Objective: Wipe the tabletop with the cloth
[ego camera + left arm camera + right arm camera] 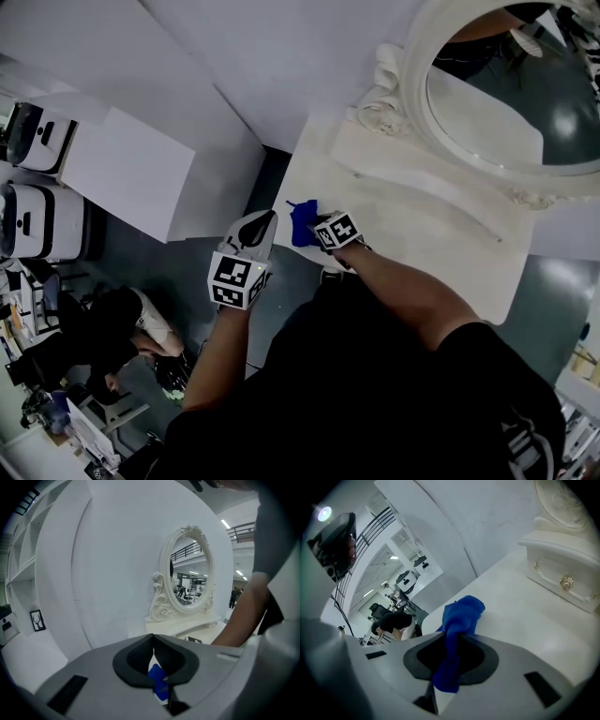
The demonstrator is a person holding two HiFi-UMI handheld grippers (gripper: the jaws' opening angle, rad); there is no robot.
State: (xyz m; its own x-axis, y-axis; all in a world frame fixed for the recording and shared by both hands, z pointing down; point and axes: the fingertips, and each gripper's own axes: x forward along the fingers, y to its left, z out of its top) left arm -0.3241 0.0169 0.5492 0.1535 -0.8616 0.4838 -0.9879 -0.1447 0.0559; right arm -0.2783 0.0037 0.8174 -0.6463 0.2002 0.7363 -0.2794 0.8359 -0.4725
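The blue cloth (pixel 459 620) is clamped between the jaws of the right gripper (pixel 452 645). One part of it hangs down behind the jaws and the other part stands bunched in front of them, over the white worktop (pixel 525 620). In the head view the cloth (pixel 302 223) is at the near left edge of the worktop (pixel 412 234), and the right gripper (pixel 316 230) reaches to it from the person's side.

The left gripper (pixel 262 221) is just beside the cloth, off the edge of the worktop and over the dark floor. In the left gripper view its jaws are drawn together with only a thin slit between them, and a bit of the cloth (pixel 158 681) shows through this slit, beyond them.

At the back of the worktop stands an oval mirror (pixel 506 84) in an ornate white frame, on a base with a small drawer (pixel 565 583). Far to the left, a person (pixel 103 328) in dark clothes is bent over near a desk.
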